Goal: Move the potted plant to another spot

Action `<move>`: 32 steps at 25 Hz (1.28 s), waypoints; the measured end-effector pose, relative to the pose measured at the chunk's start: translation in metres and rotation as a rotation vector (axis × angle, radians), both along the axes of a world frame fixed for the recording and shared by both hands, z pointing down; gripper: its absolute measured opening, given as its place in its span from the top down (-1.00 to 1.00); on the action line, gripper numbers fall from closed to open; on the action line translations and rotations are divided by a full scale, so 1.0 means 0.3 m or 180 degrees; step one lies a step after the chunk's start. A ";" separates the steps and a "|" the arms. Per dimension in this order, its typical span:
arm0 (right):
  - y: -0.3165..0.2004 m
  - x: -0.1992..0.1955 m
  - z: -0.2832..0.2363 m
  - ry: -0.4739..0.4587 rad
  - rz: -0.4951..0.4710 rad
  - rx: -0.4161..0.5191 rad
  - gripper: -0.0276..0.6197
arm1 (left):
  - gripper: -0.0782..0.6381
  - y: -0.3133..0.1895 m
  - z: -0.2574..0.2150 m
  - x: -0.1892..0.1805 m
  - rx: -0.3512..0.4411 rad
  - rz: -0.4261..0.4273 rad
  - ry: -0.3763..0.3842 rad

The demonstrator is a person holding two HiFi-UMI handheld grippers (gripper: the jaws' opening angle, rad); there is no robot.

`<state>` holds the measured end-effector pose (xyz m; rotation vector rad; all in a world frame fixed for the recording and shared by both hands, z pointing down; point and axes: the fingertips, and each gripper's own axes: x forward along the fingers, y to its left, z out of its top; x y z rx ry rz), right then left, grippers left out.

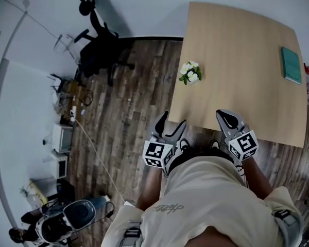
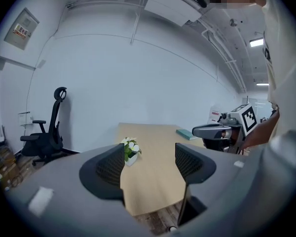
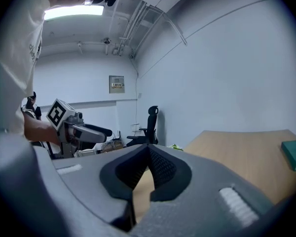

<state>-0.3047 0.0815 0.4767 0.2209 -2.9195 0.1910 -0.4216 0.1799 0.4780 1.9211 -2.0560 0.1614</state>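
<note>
The dark plank floor fills the room beneath you, running to the white wall at the far side. The light wooden table stands in front of you, its near edge just ahead of your body. A black office chair sits well off to the table's left, close to the wall.

Your left gripper hangs at the table's near left corner, pointing forward. Its jaws are spread wide with nothing between the pads; its own view shows only bare tabletop in the gap. Your right gripper reaches over the table's near edge, a little right of the left one. Its jaws are pressed together at the tips and grip nothing. Each gripper carries its marker cube on top, facing up toward your head.

A teal book lies flat near the table's right edge, towards the far side, well apart from everything else.

The potted plant, white flowers and green leaves in a small white pot, stands upright on the table just inside its left edge. It is ahead of your left gripper and well apart from both grippers. In the left gripper view it shows just beside the left jaw's inner edge, far beyond it.
</note>
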 end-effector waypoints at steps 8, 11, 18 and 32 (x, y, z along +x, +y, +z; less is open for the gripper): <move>-0.047 -0.087 -0.073 0.0025 0.0608 0.0120 0.91 | -0.16 -0.052 -0.006 -0.111 0.0054 0.0521 0.0096; -0.042 -0.105 -0.070 0.0060 0.0763 0.0128 0.91 | -0.16 -0.070 0.012 -0.148 -0.0011 0.0704 -0.0056; -0.018 -0.114 -0.045 0.0083 0.0998 -0.0101 0.91 | -0.17 -0.146 0.018 -0.202 0.0005 0.1016 -0.0393; -0.292 -0.027 0.002 -0.0101 0.1107 -0.0283 0.91 | -0.17 -0.327 -0.044 -0.211 -0.0156 0.0826 -0.0278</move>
